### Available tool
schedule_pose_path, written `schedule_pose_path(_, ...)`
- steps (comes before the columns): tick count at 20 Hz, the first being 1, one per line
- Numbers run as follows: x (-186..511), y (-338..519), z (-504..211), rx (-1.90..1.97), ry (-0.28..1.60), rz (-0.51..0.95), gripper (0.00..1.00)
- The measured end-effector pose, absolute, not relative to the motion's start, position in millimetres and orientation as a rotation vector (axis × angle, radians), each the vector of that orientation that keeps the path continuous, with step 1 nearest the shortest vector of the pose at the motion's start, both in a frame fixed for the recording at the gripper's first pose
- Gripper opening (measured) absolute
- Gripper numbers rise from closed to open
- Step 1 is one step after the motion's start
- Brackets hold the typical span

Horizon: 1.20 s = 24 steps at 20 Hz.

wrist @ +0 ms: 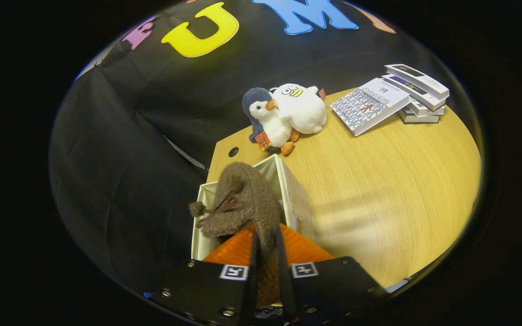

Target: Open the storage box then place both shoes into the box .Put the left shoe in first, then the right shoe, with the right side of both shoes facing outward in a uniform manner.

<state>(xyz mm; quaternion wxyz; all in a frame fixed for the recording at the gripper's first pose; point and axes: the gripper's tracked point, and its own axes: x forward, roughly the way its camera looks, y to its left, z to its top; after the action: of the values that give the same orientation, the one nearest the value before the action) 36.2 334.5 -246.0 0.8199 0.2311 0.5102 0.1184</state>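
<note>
Tool point(266, 253) at lower centre, clenched on brown fuzzy shoe point(243, 203), held over open storage box point(288, 181); placement under way, other shoe's whereabouts unclear.

The shoe point(247, 203) between the tongs point(266, 244) hides most of the box point(288, 181) — its floor and near wall cannot be seen. The shoe's heel end runs down between the tongs' bodies and is lost there. Far beyond the tongs, the white toy point(302, 108) covers part of the penguin point(265, 120), and the tilted book point(369, 106) overlaps the book stack point(419, 97) — cover print too small to tell.
</note>
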Motion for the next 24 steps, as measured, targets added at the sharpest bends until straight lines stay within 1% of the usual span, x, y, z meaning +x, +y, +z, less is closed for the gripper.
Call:
schedule_pose_path(1, 41, 334, -240, 0.503, 1.060, 0.259, 0.53)
schedule_pose_path(3, 45, 327, -233, 0.484, 1.026, 0.263, 1.00)
schedule_pose_path(4, 45, 323, -225, 0.467, 1.004, 0.271, 0.98)
schedule_pose_path(9, 50, 299, -185, 0.324, 0.869, 0.341, 0.98)
schedule_pose_path(14, 59, 262, -125, 0.249, 0.676, 0.389, 0.98)
schedule_pose_path(19, 71, 195, -68, 0.095, 0.457, 0.330, 0.98)
schedule_pose_path(24, 72, 135, -32, 0.001, 0.328, 0.247, 0.98)
